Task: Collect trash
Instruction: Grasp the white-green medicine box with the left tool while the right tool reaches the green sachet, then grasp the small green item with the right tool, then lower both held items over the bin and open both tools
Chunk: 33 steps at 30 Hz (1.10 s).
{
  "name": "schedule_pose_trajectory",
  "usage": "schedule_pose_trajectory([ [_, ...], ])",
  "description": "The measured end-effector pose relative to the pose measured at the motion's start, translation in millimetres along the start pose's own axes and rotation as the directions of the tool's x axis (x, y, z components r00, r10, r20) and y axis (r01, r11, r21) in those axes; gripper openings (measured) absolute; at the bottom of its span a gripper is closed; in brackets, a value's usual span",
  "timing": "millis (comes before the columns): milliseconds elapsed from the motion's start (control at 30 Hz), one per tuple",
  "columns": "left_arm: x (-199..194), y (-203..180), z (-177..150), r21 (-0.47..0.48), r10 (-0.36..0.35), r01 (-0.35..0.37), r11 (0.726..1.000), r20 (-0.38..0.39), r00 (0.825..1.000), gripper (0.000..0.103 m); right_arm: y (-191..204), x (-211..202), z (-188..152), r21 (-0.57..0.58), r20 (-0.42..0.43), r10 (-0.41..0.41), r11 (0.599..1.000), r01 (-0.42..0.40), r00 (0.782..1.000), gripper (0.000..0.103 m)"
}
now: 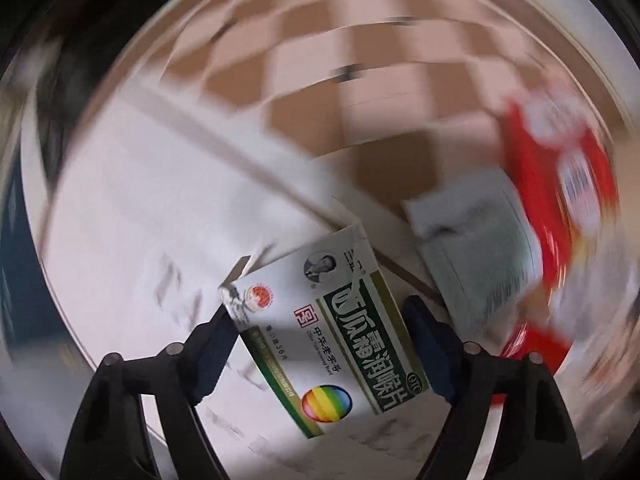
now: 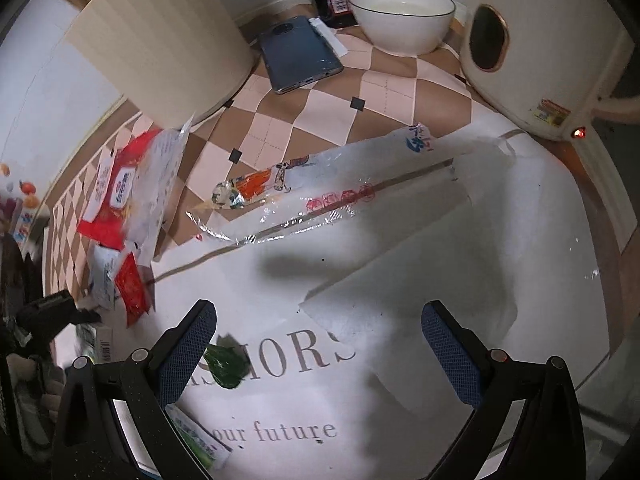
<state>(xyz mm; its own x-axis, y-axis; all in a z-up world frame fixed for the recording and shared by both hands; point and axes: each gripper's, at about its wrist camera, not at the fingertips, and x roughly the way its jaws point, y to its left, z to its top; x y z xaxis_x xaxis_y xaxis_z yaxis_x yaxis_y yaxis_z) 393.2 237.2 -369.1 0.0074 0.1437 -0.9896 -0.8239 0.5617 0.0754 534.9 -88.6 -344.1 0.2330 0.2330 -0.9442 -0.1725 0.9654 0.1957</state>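
While the left gripper (image 1: 320, 328) has its fingers clamped on either side of the green-and-white medicine box (image 1: 332, 340), our right gripper (image 2: 320, 344) is just hanging spread wide over the white bag (image 2: 400, 420) with nothing in it. So we're mid-carry on one piece of trash, with plenty left to go. The left wrist view is badly smeared, so we can't say where exactly that box is headed; it's up off the white surface, tilted, with a red wrapper (image 1: 560, 184) off to the side.

From the right wrist view, the leftovers are easy to spot: a long clear plastic wrapper (image 2: 320, 196) lying half on the checkered tablecloth (image 2: 320, 116), half on the bag, a red packet pile (image 2: 120, 196) near the left edge, and a small green scrap (image 2: 226, 364) just beside the left finger. The phone (image 2: 300, 54) and bowl (image 2: 402, 16) aren't trash, so we'd steer clear.

Next up, probably: drop the box wherever we're collecting, then go low and flat for that clear wrapper, which looks slippery and thin.
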Motion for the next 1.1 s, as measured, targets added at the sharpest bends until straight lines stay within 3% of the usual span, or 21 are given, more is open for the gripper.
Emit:
schedule_pose_trajectory([
  [67,-5,-13,-15,0.176,0.038,-0.045,0.983,0.045,0.998,0.078,0,1,-3,-0.018,-0.008,0.011,1.000,-0.011,1.000,0.103],
  [167,-11,-28,-54,0.465,0.076,-0.113,0.878,0.098,0.992,0.078,2,3,-12,-0.047,-0.032,0.076,0.996,-0.078,0.997,0.099],
  [233,-12,-25,-74,0.521,0.097,-0.143,0.841,0.116,0.989,0.080,11,7,-18,-0.081,-0.072,0.146,0.985,-0.152,0.987,0.086],
  [267,-12,-22,-79,0.520,0.089,-0.136,0.843,0.115,0.989,0.080,19,10,-22,-0.106,-0.092,0.171,0.978,-0.180,0.981,0.076],
  [300,-12,-15,-81,0.494,0.064,-0.111,0.863,0.111,0.992,0.083,28,13,-25,-0.138,-0.101,0.183,0.971,-0.196,0.978,0.068],
  [367,-9,-11,-71,0.403,0.030,-0.060,0.913,0.082,0.996,0.087,42,19,-31,-0.190,-0.109,0.187,0.960,-0.206,0.976,0.062],
  [400,-7,-2,-67,0.335,-0.009,-0.009,0.942,0.054,0.999,0.087,50,25,-35,-0.214,-0.121,0.187,0.954,-0.209,0.975,0.054],
  [433,-6,5,-66,0.272,-0.055,0.044,0.961,0.034,0.998,0.084,54,30,-38,-0.226,-0.128,0.180,0.952,-0.206,0.975,0.053],
  [467,-5,11,-68,0.236,-0.091,0.082,0.968,0.029,0.995,0.074,61,28,-41,-0.268,-0.080,0.159,0.947,-0.175,0.984,0.042],
  [500,-8,14,-71,0.203,-0.116,0.105,0.973,0.042,0.992,0.065,67,31,-41,-0.292,-0.083,0.150,0.941,-0.168,0.985,0.019],
  [533,-11,13,-75,0.209,-0.105,0.089,0.974,0.066,0.992,0.065,70,34,-43,-0.304,-0.091,0.136,0.940,-0.158,0.987,0.020],
  [667,-25,0,-98,0.274,-0.086,0.050,0.960,0.121,0.989,0.065,72,26,-50,-0.322,-0.042,0.106,0.940,-0.114,0.993,0.018],
  [800,-58,-8,-132,0.364,-0.108,0.025,0.931,0.208,0.972,0.065,64,0,-57,-0.295,0.010,0.109,0.950,-0.101,0.994,0.018],
  [967,-108,12,-184,0.477,-0.205,0.050,0.877,0.279,0.938,0.065,51,-41,-85,-0.246,0.057,0.141,0.961,-0.123,0.988,0.018],
  [1100,-112,58,-201,0.529,-0.298,0.130,0.838,0.245,0.923,0.065,33,-80,-142,-0.191,0.073,0.189,0.966,-0.172,0.979,0.017],
])
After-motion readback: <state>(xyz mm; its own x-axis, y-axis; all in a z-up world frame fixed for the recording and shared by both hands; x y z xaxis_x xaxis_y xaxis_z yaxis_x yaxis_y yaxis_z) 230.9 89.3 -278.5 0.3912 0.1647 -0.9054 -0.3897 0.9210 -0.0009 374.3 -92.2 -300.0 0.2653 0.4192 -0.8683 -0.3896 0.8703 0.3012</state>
